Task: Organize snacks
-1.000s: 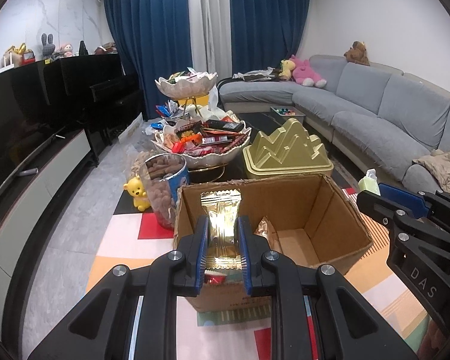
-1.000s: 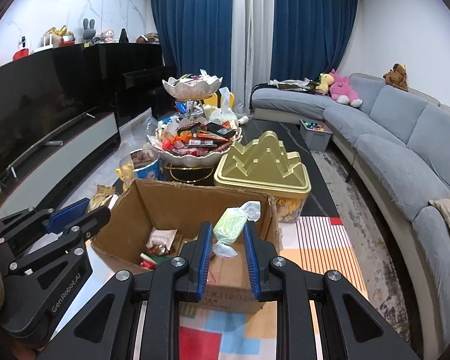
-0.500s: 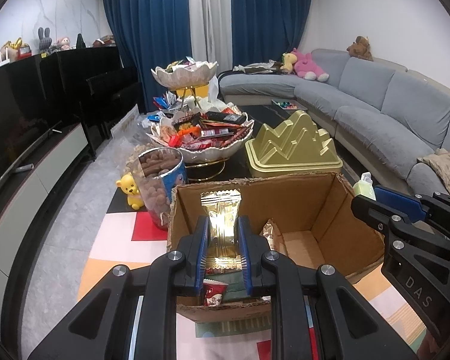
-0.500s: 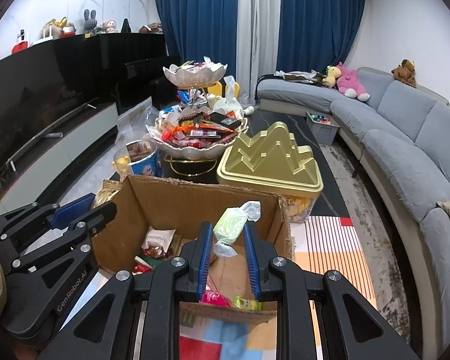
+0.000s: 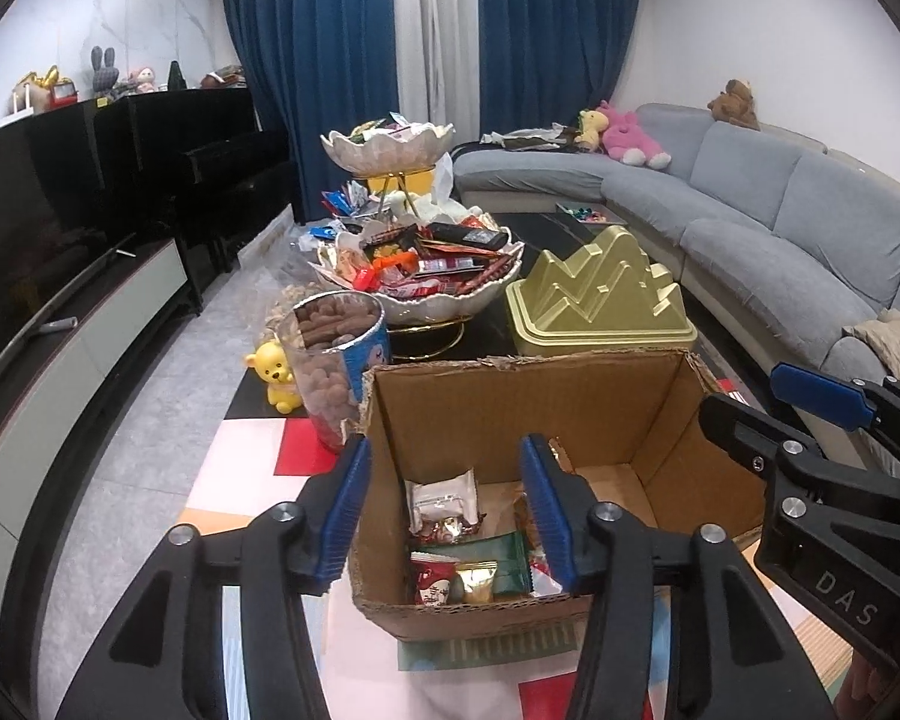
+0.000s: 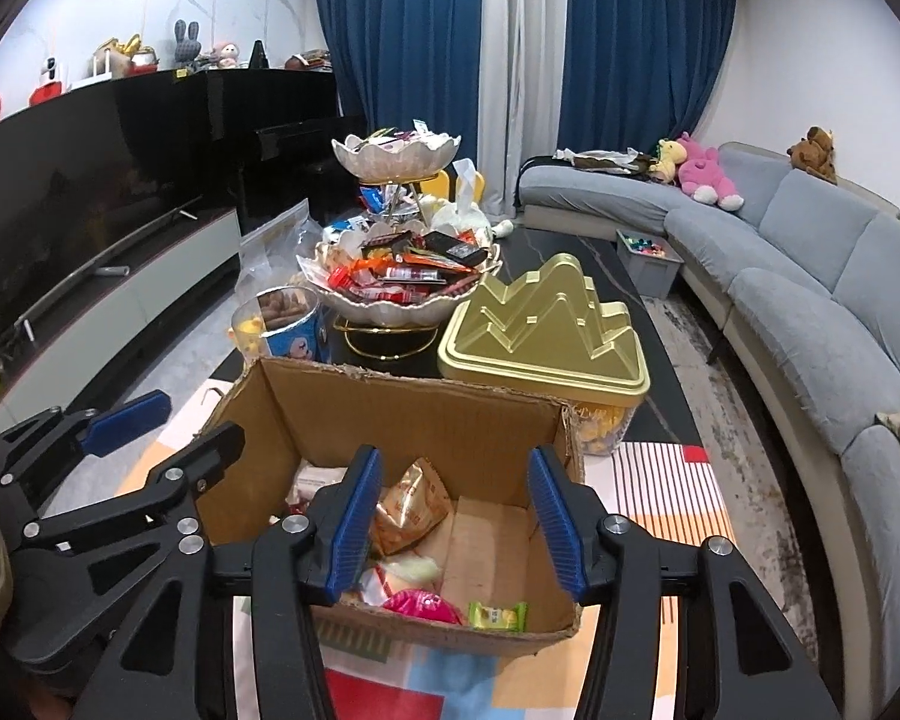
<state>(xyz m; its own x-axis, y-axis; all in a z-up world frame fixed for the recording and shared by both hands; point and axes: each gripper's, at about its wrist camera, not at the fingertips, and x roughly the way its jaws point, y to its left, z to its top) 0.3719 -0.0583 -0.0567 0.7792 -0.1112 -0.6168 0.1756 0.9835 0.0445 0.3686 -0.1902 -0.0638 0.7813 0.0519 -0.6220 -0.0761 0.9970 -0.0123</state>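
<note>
- The left gripper (image 5: 447, 516) sits at the bottom centre of the left wrist view, above the near wall of the cardboard box (image 5: 510, 414). Its jaws have just been opening and now stand apart with nothing between the blue pads.
- Below that gap, on the box floor, lie loose snacks: a white packet (image 5: 441, 495), a green packet (image 5: 504, 558) and a small gold packet (image 5: 476, 581).
- The right gripper (image 6: 453, 516) sits at the bottom centre of the right wrist view, also over the box (image 6: 402, 414). Its jaws have just been opening too and are released, holding nothing.
- Under it lie an orange-and-white bag (image 6: 411, 504), a pale green candy (image 6: 411, 570), a pink packet (image 6: 420, 605) and a small green-yellow sweet (image 6: 498, 615).
- Each gripper shows in the other's view: the right one at the right edge (image 5: 768, 408), the left one at the left edge (image 6: 174, 426).
- Behind the box, mid-frame, stand a gold mountain-shaped tin (image 5: 600, 294), a two-tier bowl stand heaped with snacks (image 5: 417, 276) and an open can of brown biscuits (image 5: 336, 360).
- A yellow bear figure (image 5: 276, 375) sits left of the can.
- A grey sofa (image 5: 810, 222) curves along the right side.
</note>
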